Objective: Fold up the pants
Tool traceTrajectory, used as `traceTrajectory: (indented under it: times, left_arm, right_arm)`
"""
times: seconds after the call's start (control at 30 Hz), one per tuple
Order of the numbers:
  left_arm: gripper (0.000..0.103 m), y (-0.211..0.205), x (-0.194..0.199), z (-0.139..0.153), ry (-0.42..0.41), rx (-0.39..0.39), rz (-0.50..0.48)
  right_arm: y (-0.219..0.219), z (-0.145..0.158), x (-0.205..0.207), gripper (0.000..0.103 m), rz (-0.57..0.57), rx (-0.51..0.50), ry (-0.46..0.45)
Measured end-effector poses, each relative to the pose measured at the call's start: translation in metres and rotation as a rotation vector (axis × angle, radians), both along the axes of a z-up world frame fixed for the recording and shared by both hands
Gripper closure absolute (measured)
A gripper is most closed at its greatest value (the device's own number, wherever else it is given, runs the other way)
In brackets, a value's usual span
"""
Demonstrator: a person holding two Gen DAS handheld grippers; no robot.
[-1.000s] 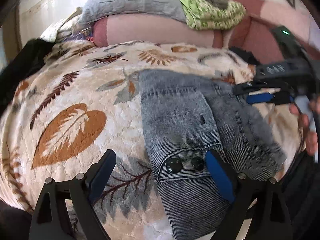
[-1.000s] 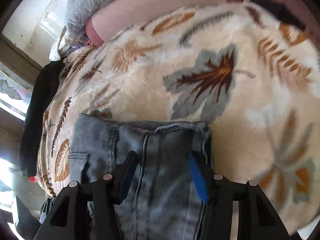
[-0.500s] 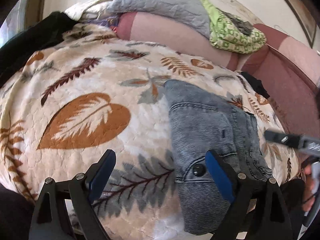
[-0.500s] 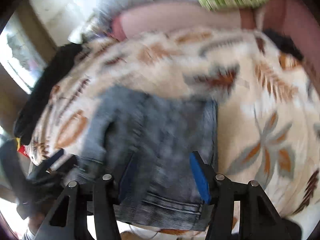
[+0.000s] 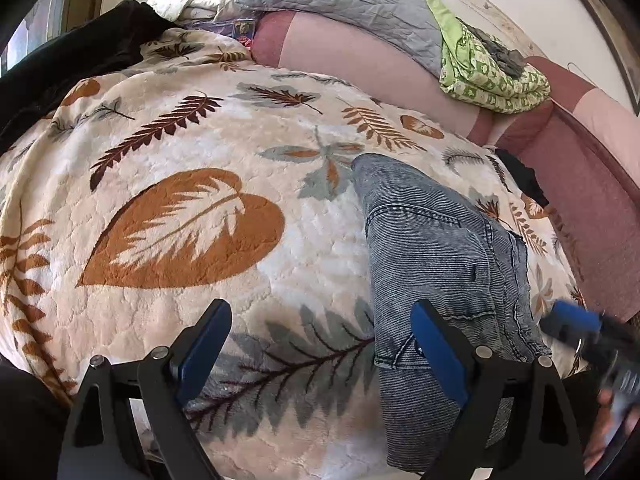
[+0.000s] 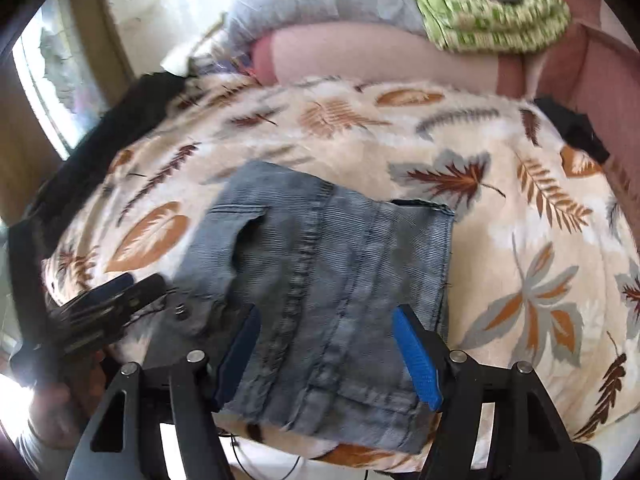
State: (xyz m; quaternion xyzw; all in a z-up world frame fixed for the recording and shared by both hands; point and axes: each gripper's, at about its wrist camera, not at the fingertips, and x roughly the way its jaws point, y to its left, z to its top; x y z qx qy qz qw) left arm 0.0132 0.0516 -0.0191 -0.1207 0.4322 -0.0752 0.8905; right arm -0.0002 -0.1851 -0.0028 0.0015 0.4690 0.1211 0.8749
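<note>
From your left wrist camera, your left gripper [image 5: 320, 344] is wide open and holds nothing. The pants [image 5: 436, 264] lie folded on the leaf blanket [image 5: 180, 220], to the right, so they look about done. Your right gripper [image 5: 576, 324] hangs just beside their right edge.

From your right wrist camera, your right gripper [image 6: 332, 356] is wide open too, over the near end of the pants [image 6: 320, 264], gripping nothing.
</note>
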Motion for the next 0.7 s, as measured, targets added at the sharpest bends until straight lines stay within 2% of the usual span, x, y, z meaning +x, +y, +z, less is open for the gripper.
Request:
traceTrajectory:
  times: [0.07,0.1,0.17,0.3,0.37,0.47,0.57,0.7]
  left_arm:
    - [0.011,0.000,0.000,0.000,0.001,-0.002,-0.003]
    - [0.011,0.000,0.000,0.000,0.002,-0.003,-0.006]
    - [0.011,0.000,-0.002,0.002,-0.007,-0.001,-0.003]
    - [0.012,0.005,-0.001,0.002,0.000,-0.041,0.007]
    - [0.012,0.009,-0.001,0.002,0.006,-0.095,0.003]
    - [0.012,0.015,0.006,-0.004,0.062,-0.258,-0.022]
    - [0.012,0.013,0.011,-0.012,0.111,-0.310,-0.023]
    - [0.012,0.004,0.017,-0.014,0.127,-0.338,-0.047]
  right_arm:
    - [0.008,-0.041,0.001,0.026,0.040,-0.068,0.123]
    - [0.009,-0.041,-0.003,0.026,0.047,-0.083,0.081]
    - [0.012,-0.029,-0.002,0.026,0.056,-0.095,0.078]
    - [-0.007,0.004,0.011,0.026,0.009,0.013,0.080]
    - [-0.006,0.023,0.022,0.026,0.002,0.029,0.058]
    - [0.006,0.055,0.044,0.026,0.034,0.046,0.040]
    - [0.035,0.073,0.084,0.025,0.118,0.034,0.066]
    - [0.082,0.064,0.153,0.023,0.187,-0.009,0.205]
